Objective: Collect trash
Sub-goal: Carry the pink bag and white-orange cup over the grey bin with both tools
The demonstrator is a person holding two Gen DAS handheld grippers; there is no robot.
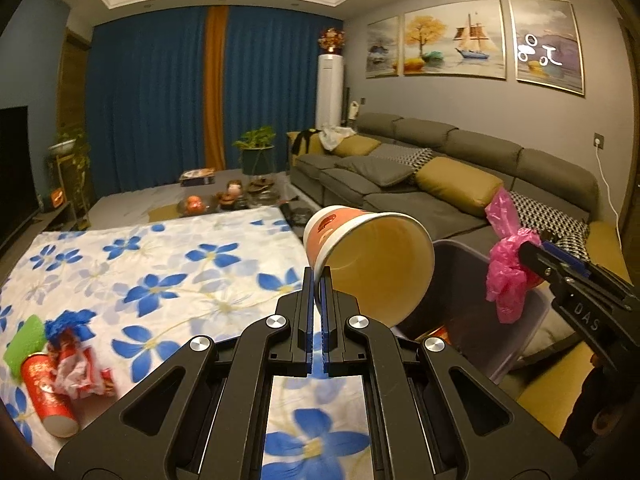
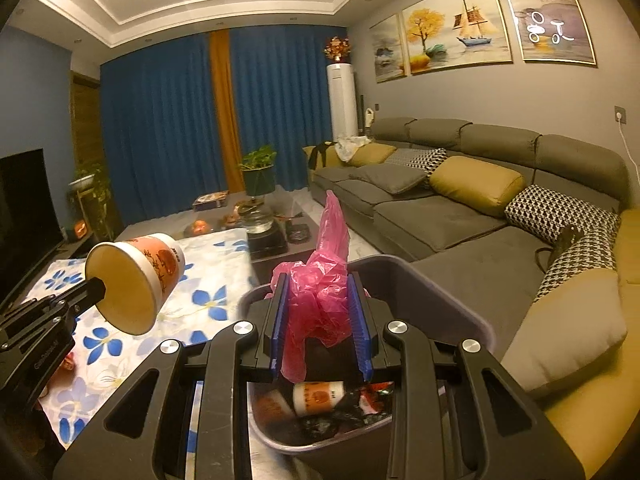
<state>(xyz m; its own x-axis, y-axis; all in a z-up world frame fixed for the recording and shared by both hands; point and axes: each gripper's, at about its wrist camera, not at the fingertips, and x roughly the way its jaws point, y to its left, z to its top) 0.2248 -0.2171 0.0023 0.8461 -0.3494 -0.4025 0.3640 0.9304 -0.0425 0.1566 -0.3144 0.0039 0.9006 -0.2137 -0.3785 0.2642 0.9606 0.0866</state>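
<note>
My left gripper (image 1: 319, 280) is shut on the rim of an orange and white paper cup (image 1: 368, 260), held tipped on its side at the left edge of the grey trash bin (image 1: 532, 320). The cup also shows in the right wrist view (image 2: 132, 280). My right gripper (image 2: 320, 308) is shut on a crumpled pink plastic bag (image 2: 320, 300), held just above the bin (image 2: 420, 276), which holds a cup (image 2: 318, 396) and dark wrappers. The bag shows in the left wrist view (image 1: 508, 276) too. A red can (image 1: 46, 396), red-white wrappers (image 1: 80, 372) and green and blue scraps lie on the floral cloth.
The table with the blue-flower cloth (image 1: 180, 272) lies left of the bin. A grey sofa (image 2: 460, 216) with cushions stands to the right. A coffee table with a glass jar (image 2: 258, 220), fruit and a plant stands farther back.
</note>
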